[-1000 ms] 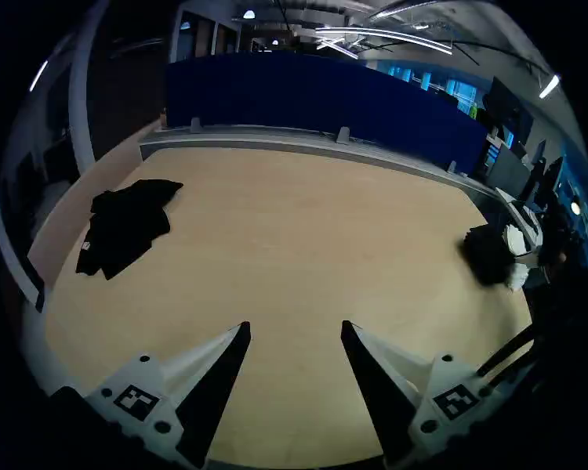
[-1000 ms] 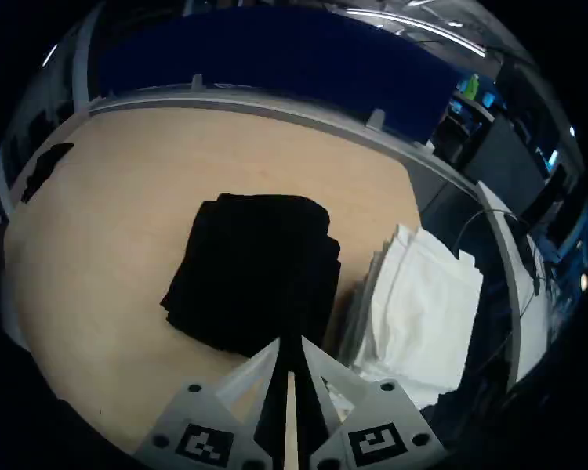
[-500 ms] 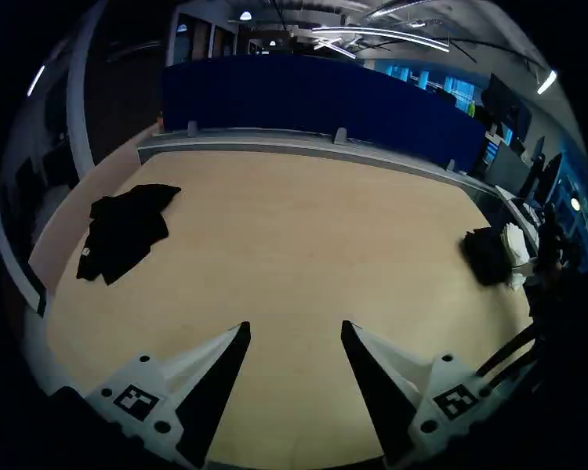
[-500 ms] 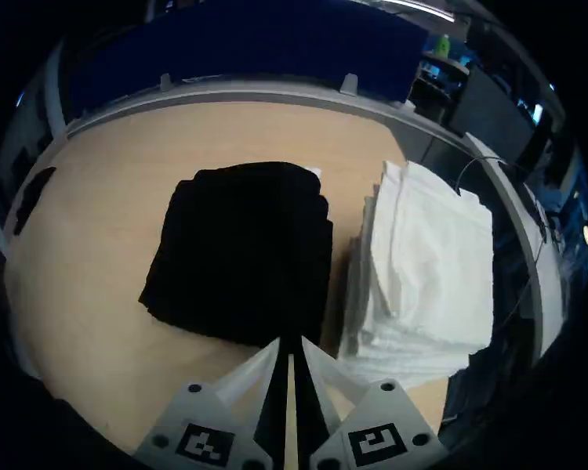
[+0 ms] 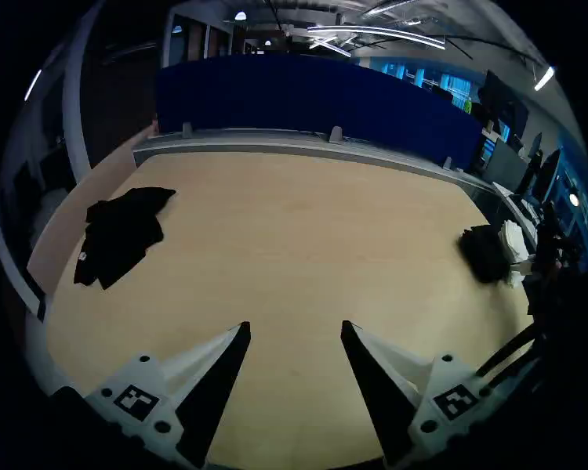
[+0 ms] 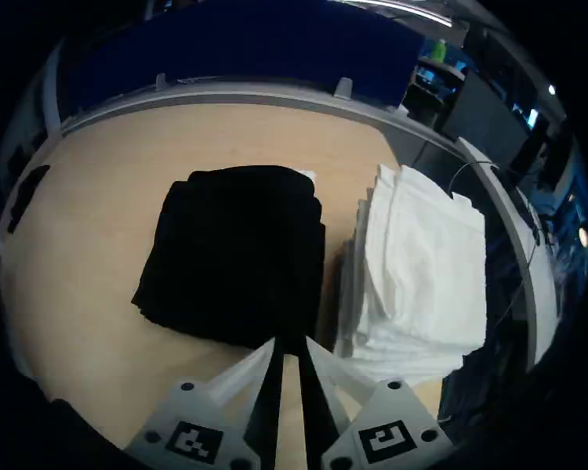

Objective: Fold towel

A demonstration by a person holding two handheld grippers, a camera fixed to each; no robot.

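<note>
A crumpled black towel (image 5: 121,231) lies on the left part of the wooden table (image 5: 310,227), well ahead and to the left of my left gripper (image 5: 294,329), which stands open with nothing between its fingers. In the right gripper view, a folded stack of black towels (image 6: 235,251) lies beside a folded stack of white towels (image 6: 423,274). My right gripper (image 6: 289,345) hovers at the near edge of the black stack, its fingers almost together with a narrow slit between them, holding nothing. Both stacks also appear small at the table's right end, the black stack (image 5: 486,252) and the white stack (image 5: 515,239).
A blue partition (image 5: 310,98) on a grey rail runs along the table's far edge. Desks with monitors (image 5: 521,133) stand past the right end. A thin cable (image 6: 482,176) loops off the table's right edge beside the white stack. The crumpled towel (image 6: 26,196) lies far left.
The right gripper drew back slightly and shifted left, settling before the two stacks; its slit widened a little. The left gripper view barely drifted.
</note>
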